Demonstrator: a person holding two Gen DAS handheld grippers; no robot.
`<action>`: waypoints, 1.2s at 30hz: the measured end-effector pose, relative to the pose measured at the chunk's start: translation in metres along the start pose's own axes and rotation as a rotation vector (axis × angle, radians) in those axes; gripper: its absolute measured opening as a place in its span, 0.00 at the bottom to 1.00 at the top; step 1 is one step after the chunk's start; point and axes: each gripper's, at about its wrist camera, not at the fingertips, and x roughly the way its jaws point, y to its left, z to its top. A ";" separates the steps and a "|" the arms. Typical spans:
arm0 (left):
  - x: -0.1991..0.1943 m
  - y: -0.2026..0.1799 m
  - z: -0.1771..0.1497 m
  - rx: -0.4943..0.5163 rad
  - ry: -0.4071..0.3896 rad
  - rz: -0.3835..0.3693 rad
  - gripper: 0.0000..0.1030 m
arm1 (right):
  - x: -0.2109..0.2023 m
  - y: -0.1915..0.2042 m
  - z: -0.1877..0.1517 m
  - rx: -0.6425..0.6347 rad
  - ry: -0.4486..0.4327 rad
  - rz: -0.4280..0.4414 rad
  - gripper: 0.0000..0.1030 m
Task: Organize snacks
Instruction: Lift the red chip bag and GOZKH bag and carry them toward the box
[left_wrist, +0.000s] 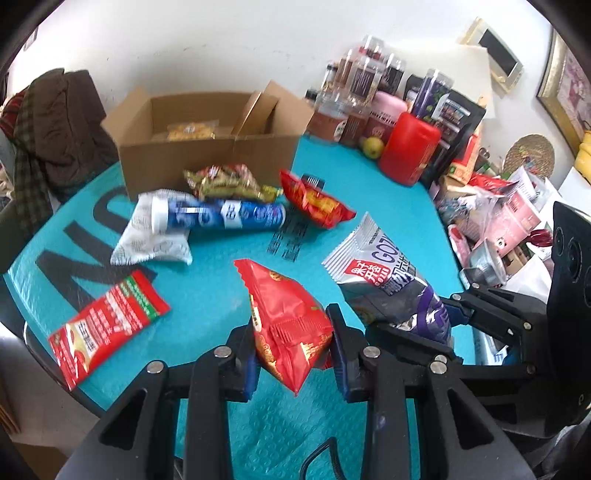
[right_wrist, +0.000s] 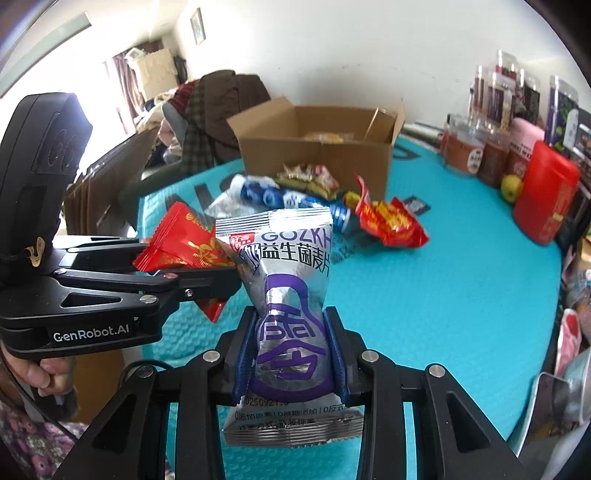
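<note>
Fingers first: our left gripper (left_wrist: 293, 354) pinches a red snack pouch (left_wrist: 288, 321), our right gripper (right_wrist: 291, 354) pinches a silver-purple oat pack (right_wrist: 291, 295), both lifted over the near edge of the worktop (left_wrist: 221, 295). Further in, approx. mid-worktop, a flat red packet (left_wrist: 107, 325), white bag (left_wrist: 151, 232), blue tube (left_wrist: 225, 216) & others lie loose. At the far edge, the cardboard box (left_wrist: 207, 155) holds one yellow bag (left_wrist: 190, 131), so we're early on.

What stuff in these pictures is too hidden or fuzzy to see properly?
- Brown cardboard box: left wrist view, its front wall hides most contents.
- Red crinkly snack packet: right wrist view, partly behind the silver-purple foil packet.
- Green-gold wrapped snacks: right wrist view, blurred.
</note>
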 end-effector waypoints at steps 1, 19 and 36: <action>-0.002 -0.001 0.002 0.005 -0.008 0.003 0.30 | -0.002 0.000 0.002 0.001 -0.011 -0.004 0.34; -0.027 -0.002 0.068 0.032 -0.160 0.023 0.30 | -0.023 -0.007 0.062 -0.044 -0.137 -0.027 0.34; -0.027 0.035 0.147 0.025 -0.288 0.036 0.30 | -0.011 -0.020 0.154 -0.127 -0.224 -0.052 0.34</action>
